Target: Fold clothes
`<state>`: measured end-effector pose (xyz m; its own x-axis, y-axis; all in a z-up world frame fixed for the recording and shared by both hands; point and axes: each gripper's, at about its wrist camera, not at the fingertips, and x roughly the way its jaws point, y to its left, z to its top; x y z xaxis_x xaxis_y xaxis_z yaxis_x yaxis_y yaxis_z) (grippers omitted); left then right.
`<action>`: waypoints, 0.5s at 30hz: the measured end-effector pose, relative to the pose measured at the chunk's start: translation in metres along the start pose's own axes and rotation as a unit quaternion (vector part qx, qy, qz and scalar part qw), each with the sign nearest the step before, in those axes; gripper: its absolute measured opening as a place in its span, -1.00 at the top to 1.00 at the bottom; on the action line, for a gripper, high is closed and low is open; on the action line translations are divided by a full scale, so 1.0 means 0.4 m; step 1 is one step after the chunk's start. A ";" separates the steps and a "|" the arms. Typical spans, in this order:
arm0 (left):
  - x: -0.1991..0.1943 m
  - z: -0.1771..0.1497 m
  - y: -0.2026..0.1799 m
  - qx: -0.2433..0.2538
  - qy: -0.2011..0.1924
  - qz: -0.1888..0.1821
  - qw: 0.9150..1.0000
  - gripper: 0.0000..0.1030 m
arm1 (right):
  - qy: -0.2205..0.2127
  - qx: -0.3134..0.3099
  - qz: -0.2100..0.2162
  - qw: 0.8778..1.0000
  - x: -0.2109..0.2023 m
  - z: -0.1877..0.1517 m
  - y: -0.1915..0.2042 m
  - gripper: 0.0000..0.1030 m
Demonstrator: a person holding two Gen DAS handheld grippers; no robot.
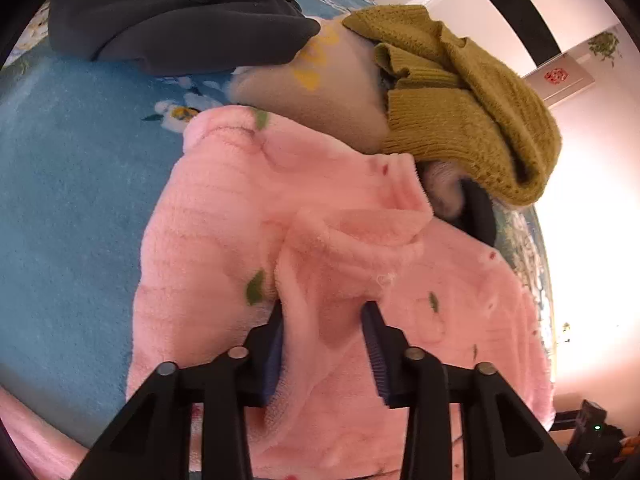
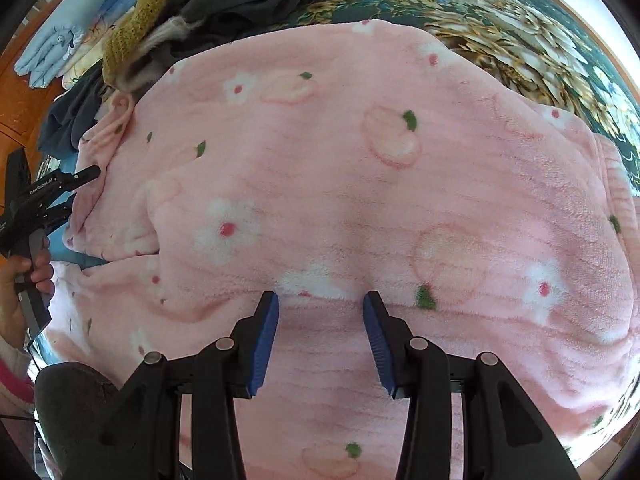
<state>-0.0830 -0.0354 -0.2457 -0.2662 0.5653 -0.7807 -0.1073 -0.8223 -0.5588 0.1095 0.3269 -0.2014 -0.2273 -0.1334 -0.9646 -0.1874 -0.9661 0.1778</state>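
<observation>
A pink fleece garment with white flowers and green leaves lies spread on the bed. My right gripper is open, jaws wide apart, with its fingertips at a fold line of the pink fleece. My left gripper is open around a raised fold of the same pink garment near its edge; the fleece bunches between the blue pads. The left gripper also shows in the right wrist view at the garment's left edge, held by a hand.
A mustard knit sweater, a beige garment and a dark grey garment are piled beyond the pink one. A blue floral bedspread lies under everything. Folded light blue bedding sits far left.
</observation>
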 end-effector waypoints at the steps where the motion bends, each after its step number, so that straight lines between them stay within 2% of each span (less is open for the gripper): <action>1: -0.007 -0.006 -0.003 0.003 -0.005 -0.004 1.000 0.70 | 0.002 0.000 -0.002 1.000 0.003 -0.001 0.002 0.12; 2: -0.014 -0.013 -0.008 0.011 -0.011 0.000 1.000 0.84 | 0.003 0.000 -0.004 1.000 0.006 -0.002 0.005 0.12; 5: -0.045 -0.029 -0.023 0.026 -0.036 -0.004 0.999 0.86 | 0.007 -0.001 -0.010 1.000 0.012 -0.001 0.014 0.12; 8: -0.128 -0.003 -0.007 0.014 -0.095 -0.008 0.995 0.87 | 0.007 -0.004 -0.014 1.000 0.010 0.000 0.022 0.12; 10: -0.214 0.023 0.036 -0.008 -0.148 -0.005 0.989 0.87 | 0.004 -0.004 -0.014 1.000 0.004 -0.001 0.022 0.12; 13: -0.358 0.058 0.124 -0.047 -0.231 0.012 0.972 0.87 | -0.010 -0.003 -0.020 1.000 -0.012 0.003 0.022 0.13; 15: -0.424 0.061 0.206 -0.082 -0.254 0.048 0.963 0.87 | -0.017 -0.001 -0.024 1.000 -0.020 0.008 0.020 0.12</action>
<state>-0.0699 -0.2005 -0.1523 -0.7059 0.3491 -0.6163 0.0819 -0.8240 -0.5606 0.1068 0.3209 -0.1917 -0.2505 -0.0791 -0.9649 -0.1971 -0.9716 0.1309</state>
